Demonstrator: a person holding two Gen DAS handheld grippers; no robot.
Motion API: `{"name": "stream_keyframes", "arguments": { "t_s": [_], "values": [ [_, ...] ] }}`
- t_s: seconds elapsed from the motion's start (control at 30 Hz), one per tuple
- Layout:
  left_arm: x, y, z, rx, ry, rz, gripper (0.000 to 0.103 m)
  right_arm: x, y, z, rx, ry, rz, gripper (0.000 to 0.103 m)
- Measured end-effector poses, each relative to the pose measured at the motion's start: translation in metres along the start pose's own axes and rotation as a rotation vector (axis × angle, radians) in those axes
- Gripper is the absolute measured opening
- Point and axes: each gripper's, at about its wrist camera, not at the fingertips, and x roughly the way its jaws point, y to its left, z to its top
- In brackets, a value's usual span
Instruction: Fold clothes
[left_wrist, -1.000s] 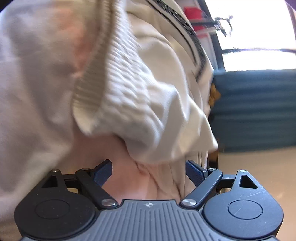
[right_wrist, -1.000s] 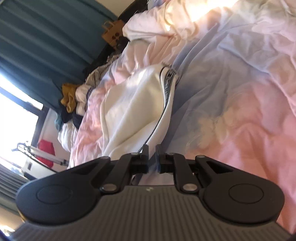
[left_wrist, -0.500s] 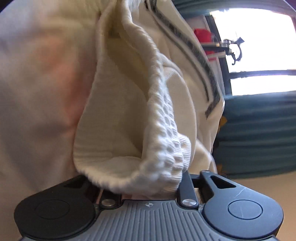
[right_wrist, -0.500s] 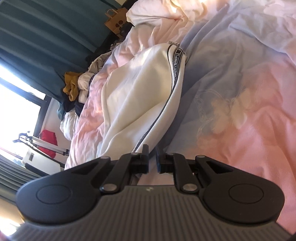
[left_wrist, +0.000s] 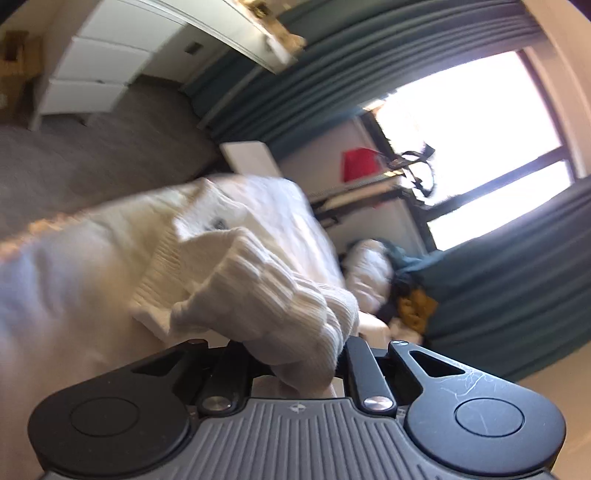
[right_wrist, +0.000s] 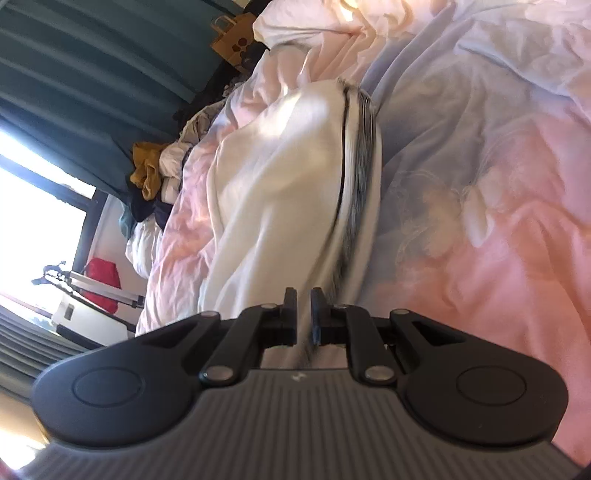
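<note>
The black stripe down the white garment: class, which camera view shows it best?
The right wrist view. There the black stripe runs along the white garment spread on the bedding, though blurred. The left wrist view shows only a bunched ribbed cuff, no stripe.

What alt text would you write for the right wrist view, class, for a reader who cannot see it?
The right gripper is shut on a white garment with a dark side stripe, which stretches away over a pink and blue duvet. Teal curtains and a clothes pile lie behind.
</note>
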Motion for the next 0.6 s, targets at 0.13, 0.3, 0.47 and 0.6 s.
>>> {"name": "stream_keyframes", "arguments": {
  "t_s": [0.13,0.3,0.47,0.6],
  "values": [
    [0.017,0.024,0.004,0.005,0.074,0.137,0.012,-0.001,-0.005,0.002,0.031,-0.007,-0.008,0.012],
    [0.018,0.029,-0.005,-0.017,0.056,0.124,0.013,-0.008,-0.032,0.028,0.162,-0.048,0.021,0.012],
    [0.004,0.035,-0.010,0.017,0.040,0.110,0.013,-0.013,-0.055,0.053,0.230,-0.121,0.012,0.012],
    [-0.005,0.063,-0.004,-0.068,0.044,0.069,0.013,0.012,-0.058,0.061,0.214,-0.106,0.033,0.028]
  ]
}}
